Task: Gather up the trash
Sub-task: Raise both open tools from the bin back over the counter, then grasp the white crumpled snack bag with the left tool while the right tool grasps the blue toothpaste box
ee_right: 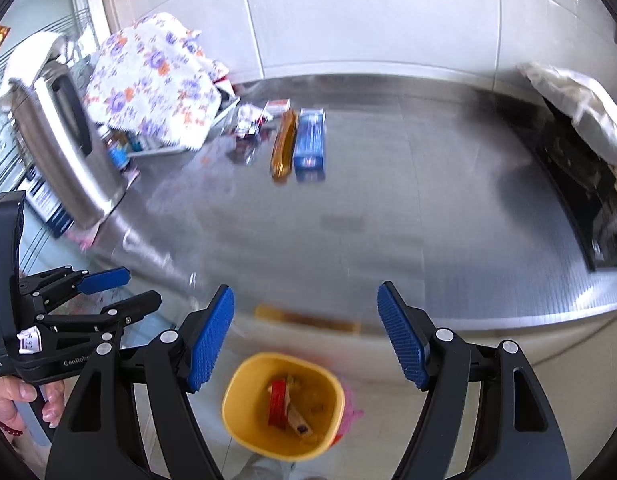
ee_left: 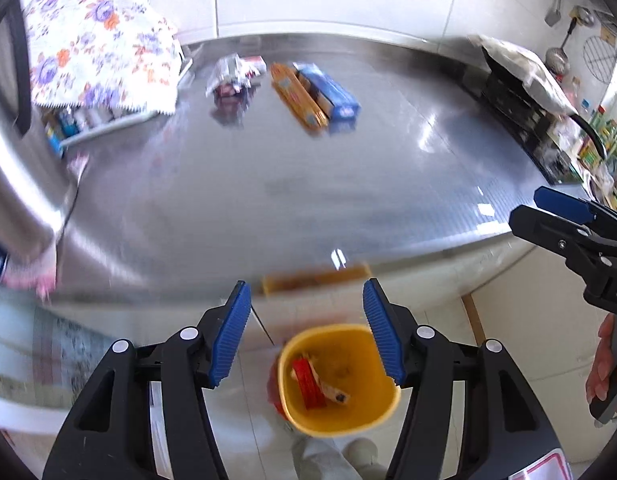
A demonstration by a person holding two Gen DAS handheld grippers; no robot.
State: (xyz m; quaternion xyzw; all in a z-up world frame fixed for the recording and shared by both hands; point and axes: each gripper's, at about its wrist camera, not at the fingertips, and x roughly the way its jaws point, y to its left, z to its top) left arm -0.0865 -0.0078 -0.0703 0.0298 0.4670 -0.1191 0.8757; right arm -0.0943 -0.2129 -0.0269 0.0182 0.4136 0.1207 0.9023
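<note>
Yellow bin [ee_left: 336,380] is seen below both empty, parted tongs: left tongs [ee_left: 306,330], right tongs [ee_right: 306,334]. Tabletop [ee_left: 308,184] boxes [ee_left: 312,94] could be mistaken for trash.

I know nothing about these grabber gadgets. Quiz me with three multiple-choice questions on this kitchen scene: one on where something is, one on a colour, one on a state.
1. Where is the bin?
A. on the steel counter
B. on the floor below the counter edge
C. under the floral cloth

2. What colour is the box beside the orange box?
A. blue
B. green
C. black

3. How do both grippers stand?
A. each clamped on a wrapper
B. jaws apart, nothing between the pads
C. both inside the bin

Answers:
1 B: the yellow bin sits on pale floor tiles, lower than the steel counter.
2 A: the blue box lies alongside the orange box.
3 B: the left gripper and the right gripper show only empty gaps, above the bin.
</note>
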